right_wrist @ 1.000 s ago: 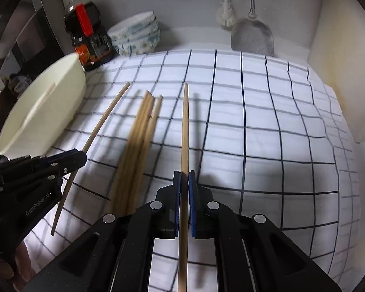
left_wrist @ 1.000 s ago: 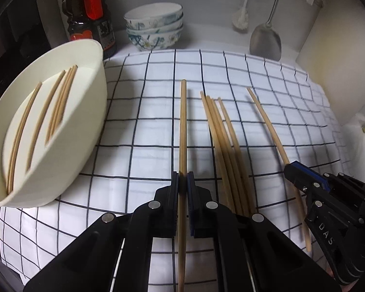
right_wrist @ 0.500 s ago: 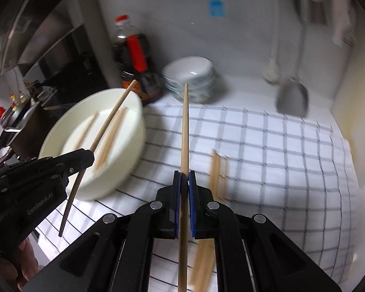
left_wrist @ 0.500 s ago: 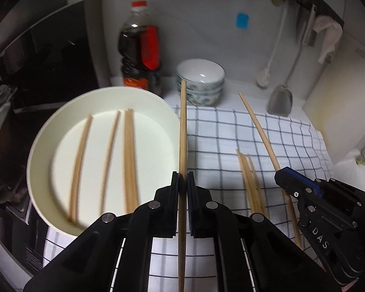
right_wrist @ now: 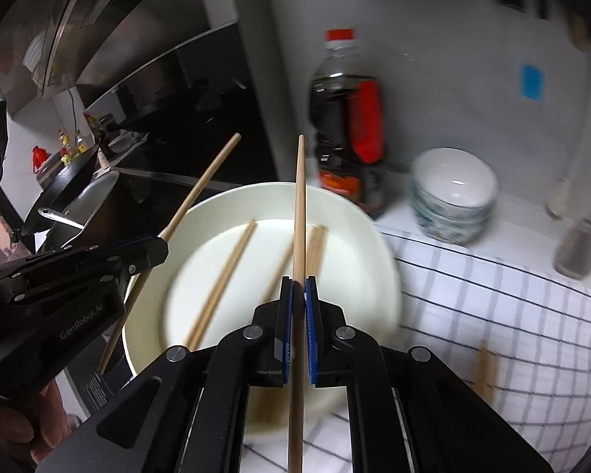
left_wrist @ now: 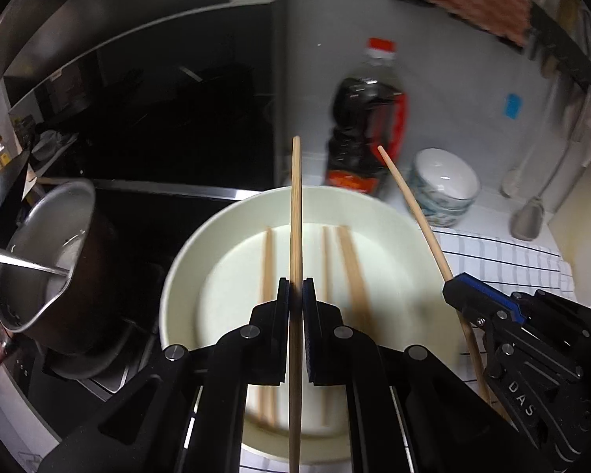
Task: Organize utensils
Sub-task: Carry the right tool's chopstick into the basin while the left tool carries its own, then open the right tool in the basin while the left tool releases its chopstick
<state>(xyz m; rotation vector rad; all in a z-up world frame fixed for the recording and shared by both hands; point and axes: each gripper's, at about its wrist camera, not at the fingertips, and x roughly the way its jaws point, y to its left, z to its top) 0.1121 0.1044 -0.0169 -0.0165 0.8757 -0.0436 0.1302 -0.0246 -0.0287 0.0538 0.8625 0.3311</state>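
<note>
My left gripper (left_wrist: 295,295) is shut on a wooden chopstick (left_wrist: 296,213) and holds it above the big white bowl (left_wrist: 201,260). My right gripper (right_wrist: 298,295) is shut on another chopstick (right_wrist: 300,201), also above the bowl (right_wrist: 378,244). Several chopsticks (left_wrist: 348,260) lie inside the bowl. The right gripper (left_wrist: 459,295) and its chopstick (left_wrist: 413,209) show at the right of the left wrist view. The left gripper (right_wrist: 159,248) and its chopstick (right_wrist: 201,189) show at the left of the right wrist view.
A dark sauce bottle (left_wrist: 368,126) and stacked patterned bowls (left_wrist: 443,185) stand behind the big bowl. A metal pot (left_wrist: 47,260) sits on the stove at the left. The checked cloth (right_wrist: 512,315) with a loose chopstick (right_wrist: 484,366) lies at the right. A spatula (left_wrist: 528,216) hangs by the wall.
Both grippers lifted their chopsticks off the checked cloth and carried them left, from beside the bowl to above it. Both stayed shut.
</note>
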